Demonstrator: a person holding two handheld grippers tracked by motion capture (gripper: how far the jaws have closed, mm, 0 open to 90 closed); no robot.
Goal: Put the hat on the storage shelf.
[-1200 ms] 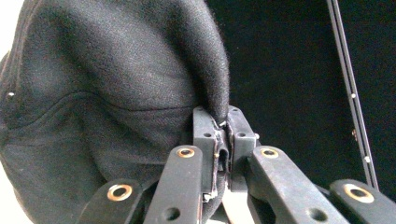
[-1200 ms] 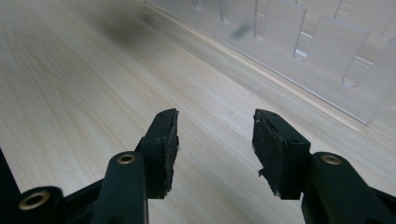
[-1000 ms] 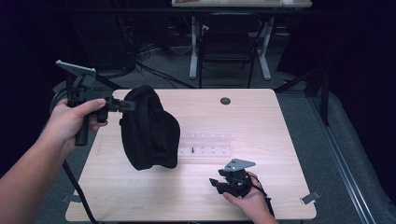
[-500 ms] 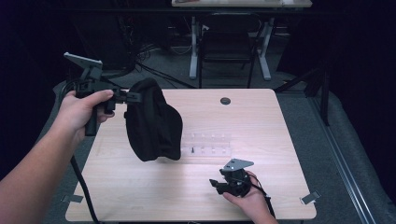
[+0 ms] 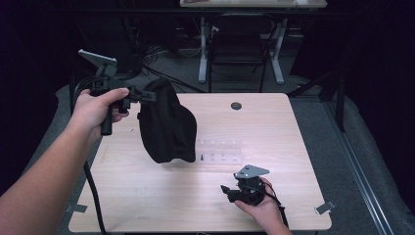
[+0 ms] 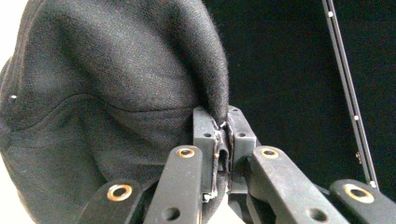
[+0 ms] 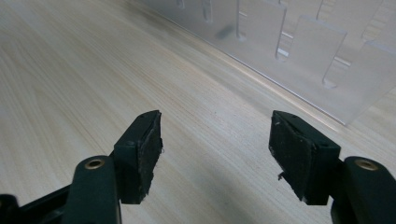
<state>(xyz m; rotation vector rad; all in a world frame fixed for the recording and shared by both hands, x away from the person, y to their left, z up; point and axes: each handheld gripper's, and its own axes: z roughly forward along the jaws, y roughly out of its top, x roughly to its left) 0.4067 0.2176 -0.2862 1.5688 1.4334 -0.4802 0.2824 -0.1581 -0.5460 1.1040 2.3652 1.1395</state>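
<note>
Left gripper [image 5: 147,96], raised in the left hand [image 5: 95,108], is clamped tight; right gripper [image 7: 215,140] fingers have just been opening, nothing between them.

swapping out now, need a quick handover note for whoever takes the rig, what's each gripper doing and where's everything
Left gripper: shut on the edge of the black cap, lifted over the table's left side, its lower end near the surface.
Right gripper: jaws have just been opening, nothing between the fingers, low over the table near the clear plastic tray.
Done: cap picked up.
Left: probably set the cap down; tray untouched.
</note>
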